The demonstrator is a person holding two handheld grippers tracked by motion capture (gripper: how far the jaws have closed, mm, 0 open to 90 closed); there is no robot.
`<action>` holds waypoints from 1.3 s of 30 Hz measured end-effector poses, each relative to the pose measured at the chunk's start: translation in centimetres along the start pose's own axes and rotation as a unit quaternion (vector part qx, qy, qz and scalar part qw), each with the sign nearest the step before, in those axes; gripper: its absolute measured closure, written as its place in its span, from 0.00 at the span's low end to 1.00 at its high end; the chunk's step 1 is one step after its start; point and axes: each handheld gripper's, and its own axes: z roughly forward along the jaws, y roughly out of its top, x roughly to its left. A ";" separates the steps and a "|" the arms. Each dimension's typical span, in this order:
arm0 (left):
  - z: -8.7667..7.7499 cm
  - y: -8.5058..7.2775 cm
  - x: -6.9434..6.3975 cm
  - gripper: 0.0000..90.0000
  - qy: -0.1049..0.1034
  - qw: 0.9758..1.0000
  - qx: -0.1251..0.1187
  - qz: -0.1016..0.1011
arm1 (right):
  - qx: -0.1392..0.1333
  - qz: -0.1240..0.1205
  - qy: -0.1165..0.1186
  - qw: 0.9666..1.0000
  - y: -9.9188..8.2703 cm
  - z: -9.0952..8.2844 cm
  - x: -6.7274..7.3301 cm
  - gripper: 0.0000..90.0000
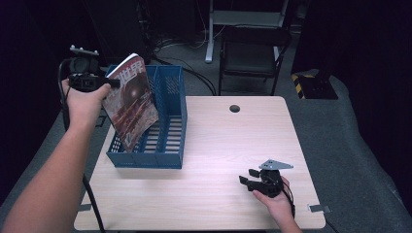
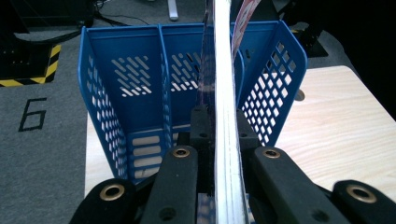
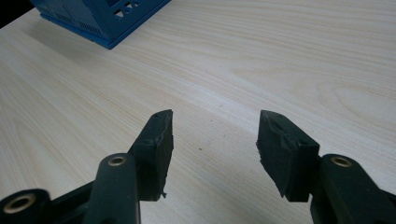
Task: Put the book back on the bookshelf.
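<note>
A magazine with a dark red cover stands tilted in the left slot of a blue plastic file rack on the table's left side. My left gripper is shut on the magazine's upper left edge. In the left gripper view the magazine appears edge-on between the jaws, with the blue rack behind it. Low over the wooden table near the front right, my right gripper is open with nothing between its fingers. In the right gripper view its open gripper hovers above bare wood.
A dark cable hole sits near the table's far edge. A black chair and cables stand on the grey floor beyond. A corner of the blue rack lies ahead of the right gripper, to its left.
</note>
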 end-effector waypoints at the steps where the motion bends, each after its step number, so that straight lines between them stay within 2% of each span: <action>1: 0.2 0.0 0.0 0.93 0.000 1.000 0.000 -0.001 | 0.000 0.000 0.000 1.000 0.0 0.0 0.0 0.50; 4: 0.9 -0.2 0.0 0.93 0.004 1.000 -0.003 -0.009 | 0.002 0.004 0.001 1.000 0.0 0.0 0.0 0.50; 11: 1.8 -0.4 0.4 0.93 0.006 1.000 -0.001 -0.012 | 0.001 -0.002 0.001 1.000 0.0 0.0 0.0 0.50; 18: 2.6 -0.7 0.6 0.93 0.008 1.000 -0.011 -0.022 | 0.005 -0.003 0.004 1.000 0.1 0.1 0.1 0.51; 22: 2.9 -0.6 0.6 0.93 0.009 1.000 -0.012 -0.019 | 0.005 -0.004 0.004 1.000 0.1 0.2 0.1 0.51; 33: 3.7 -0.7 0.8 0.93 0.010 0.999 -0.011 -0.029 | 0.005 -0.001 0.003 1.000 0.1 0.0 0.1 0.51; 39: 4.5 -1.2 0.7 0.93 0.013 1.000 -0.012 -0.023 | 0.004 -0.003 0.004 1.000 0.1 0.1 0.1 0.51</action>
